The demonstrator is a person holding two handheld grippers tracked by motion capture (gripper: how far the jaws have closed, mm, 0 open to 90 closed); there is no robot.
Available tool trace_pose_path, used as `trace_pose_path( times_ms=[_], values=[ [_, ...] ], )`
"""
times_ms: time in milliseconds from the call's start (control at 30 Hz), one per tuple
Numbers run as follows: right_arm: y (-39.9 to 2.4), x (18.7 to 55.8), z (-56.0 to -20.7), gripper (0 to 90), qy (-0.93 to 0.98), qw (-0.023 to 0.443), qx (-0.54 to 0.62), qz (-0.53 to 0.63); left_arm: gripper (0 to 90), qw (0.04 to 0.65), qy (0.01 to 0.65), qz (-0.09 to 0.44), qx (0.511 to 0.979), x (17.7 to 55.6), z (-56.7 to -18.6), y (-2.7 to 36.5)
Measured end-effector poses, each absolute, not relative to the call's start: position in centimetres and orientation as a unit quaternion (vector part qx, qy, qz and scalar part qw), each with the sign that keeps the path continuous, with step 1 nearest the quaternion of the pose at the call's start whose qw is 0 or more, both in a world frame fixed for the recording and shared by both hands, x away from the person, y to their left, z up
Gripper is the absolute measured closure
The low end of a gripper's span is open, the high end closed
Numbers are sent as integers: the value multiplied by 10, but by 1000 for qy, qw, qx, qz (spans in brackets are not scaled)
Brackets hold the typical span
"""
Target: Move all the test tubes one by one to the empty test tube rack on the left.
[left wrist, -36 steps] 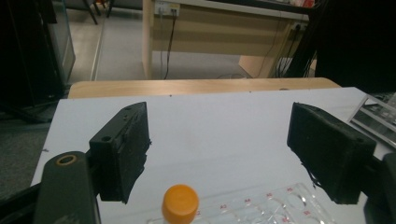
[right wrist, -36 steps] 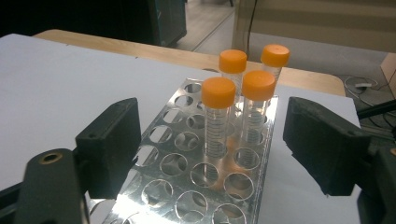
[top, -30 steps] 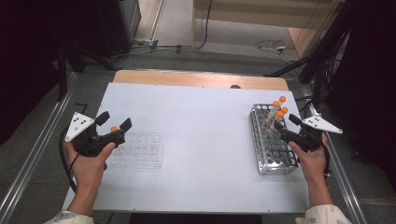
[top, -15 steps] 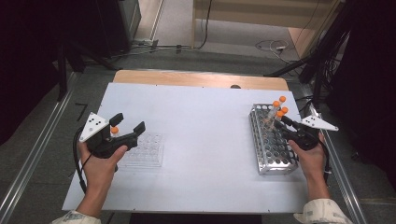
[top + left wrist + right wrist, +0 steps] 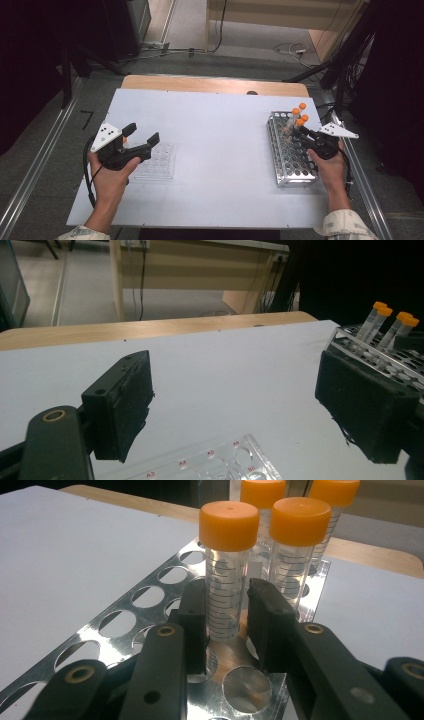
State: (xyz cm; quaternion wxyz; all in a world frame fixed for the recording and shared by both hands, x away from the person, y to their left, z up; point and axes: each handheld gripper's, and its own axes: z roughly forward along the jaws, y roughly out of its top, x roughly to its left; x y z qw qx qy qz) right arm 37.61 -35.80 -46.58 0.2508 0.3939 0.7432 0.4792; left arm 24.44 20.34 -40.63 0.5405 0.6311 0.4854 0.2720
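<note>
Four tubes: orange-capped graduated tubes (image 5: 227,575) are stood upright in the far end of a metal tube rack (image 5: 290,155), which is placed at the right of the white table (image 5: 220,130).
Nearest tube: it is seen between the two black pads of the right gripper (image 5: 227,625), below its cap, with both pads closed against its clear wall.
Right gripper: it is held by the right hand (image 5: 332,167) just beside the rack's right edge, jaws narrow and clamped on that tube.
Left gripper (image 5: 141,136): it is held by the left hand (image 5: 112,172) above the clear well plate (image 5: 157,162), jaws spread wide, nothing between the pads.
Well plate: it is laid flat at the table's left, well apart from the rack, with red labels along its edge.
</note>
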Motion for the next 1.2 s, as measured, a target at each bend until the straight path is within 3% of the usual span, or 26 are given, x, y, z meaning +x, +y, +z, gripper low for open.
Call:
trace_pose_path(
  times_ms=[567, 1200],
  values=[
    [-357, 372, -456, 718, 736, 268, 392, 483, 149, 535, 484, 264, 640, 247, -409, 198],
    [-346, 349, -408, 720, 710, 303, 369, 517, 146, 534, 479, 267, 643, 249, -408, 195]
  ],
)
